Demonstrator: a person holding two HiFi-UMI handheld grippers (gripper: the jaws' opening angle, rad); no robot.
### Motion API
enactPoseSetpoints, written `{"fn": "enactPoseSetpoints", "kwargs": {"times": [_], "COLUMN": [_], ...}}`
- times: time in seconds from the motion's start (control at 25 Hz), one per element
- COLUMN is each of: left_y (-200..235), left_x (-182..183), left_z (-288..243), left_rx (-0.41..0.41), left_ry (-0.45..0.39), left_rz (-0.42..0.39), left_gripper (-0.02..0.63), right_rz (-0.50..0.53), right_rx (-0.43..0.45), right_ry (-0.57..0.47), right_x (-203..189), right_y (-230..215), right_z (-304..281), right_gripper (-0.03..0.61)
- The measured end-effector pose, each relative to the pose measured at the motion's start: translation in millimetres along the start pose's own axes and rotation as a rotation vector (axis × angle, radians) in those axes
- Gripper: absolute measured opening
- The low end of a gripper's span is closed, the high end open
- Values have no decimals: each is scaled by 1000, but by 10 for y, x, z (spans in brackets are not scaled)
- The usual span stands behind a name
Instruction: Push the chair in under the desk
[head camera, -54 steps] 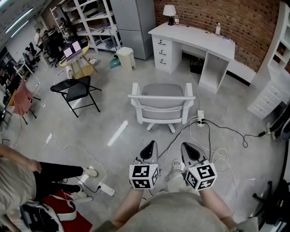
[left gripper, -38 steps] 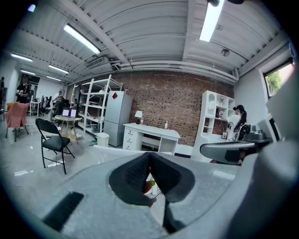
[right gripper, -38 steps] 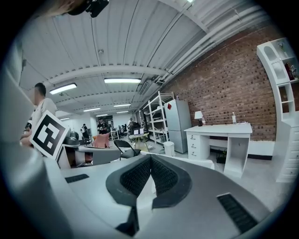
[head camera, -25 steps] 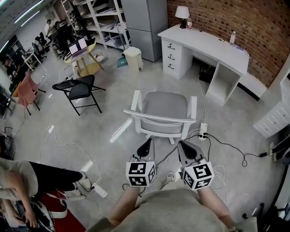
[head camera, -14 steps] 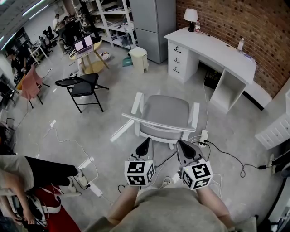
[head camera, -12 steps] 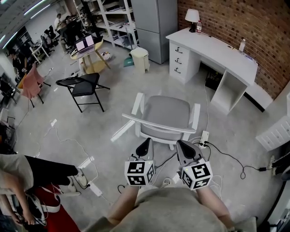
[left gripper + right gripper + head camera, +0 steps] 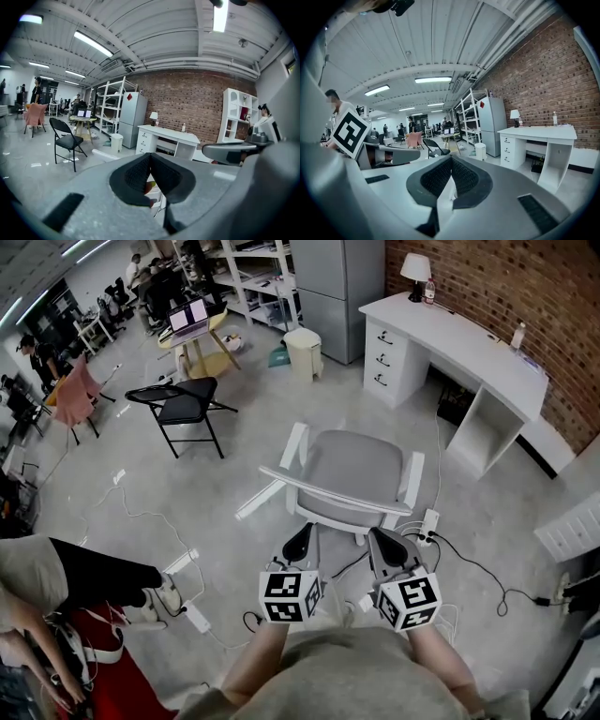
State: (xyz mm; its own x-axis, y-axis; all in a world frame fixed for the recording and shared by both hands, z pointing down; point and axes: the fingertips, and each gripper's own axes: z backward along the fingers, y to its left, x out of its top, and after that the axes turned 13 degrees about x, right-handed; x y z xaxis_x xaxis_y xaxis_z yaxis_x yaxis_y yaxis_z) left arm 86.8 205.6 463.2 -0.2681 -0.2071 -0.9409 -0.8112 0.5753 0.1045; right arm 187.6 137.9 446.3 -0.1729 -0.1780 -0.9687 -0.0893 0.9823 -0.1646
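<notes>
A white chair (image 7: pixel 361 468) with a grey seat stands on the floor with its backrest toward me. It faces the white desk (image 7: pixel 469 334) by the brick wall, a good way short of it. My left gripper (image 7: pixel 307 528) and right gripper (image 7: pixel 377 534) are side by side just behind the backrest rail, not touching it. Both are shut with nothing between the jaws. In the left gripper view the shut left gripper (image 7: pixel 150 157) points at the desk (image 7: pixel 168 136). The right gripper view shows the shut right gripper (image 7: pixel 451 160) with the desk (image 7: pixel 543 133) off to the right.
Cables and a power strip (image 7: pixel 430 520) lie on the floor by the chair's right side. A black folding chair (image 7: pixel 183 404) and a white bin (image 7: pixel 303 348) stand to the left. A person (image 7: pixel 66 577) sits at the lower left. A drawer unit (image 7: pixel 572 535) is at the right.
I have come closer to the chair, so both grippers now sit right behind its backrest. Both have stayed shut, and the chair does not seem to have moved.
</notes>
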Motion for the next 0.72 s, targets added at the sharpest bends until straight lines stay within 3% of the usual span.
{"fn": "enactPoseSetpoints", "kwargs": {"times": [0.36,0.72], "left_y": [19,53], "left_x": [-65,99], "left_z": [-74,-410], "left_rx": [7,-33], "left_ry": [10,-2], "left_rz": [-7,-60], "left_gripper": [9,9], "right_rz": [21,22], "right_rx": [20,12], "right_ry": [13,16], "right_x": [-36,1], "right_y": [-4,-168], "right_z": [-54,-307], "right_gripper": [8,8]}}
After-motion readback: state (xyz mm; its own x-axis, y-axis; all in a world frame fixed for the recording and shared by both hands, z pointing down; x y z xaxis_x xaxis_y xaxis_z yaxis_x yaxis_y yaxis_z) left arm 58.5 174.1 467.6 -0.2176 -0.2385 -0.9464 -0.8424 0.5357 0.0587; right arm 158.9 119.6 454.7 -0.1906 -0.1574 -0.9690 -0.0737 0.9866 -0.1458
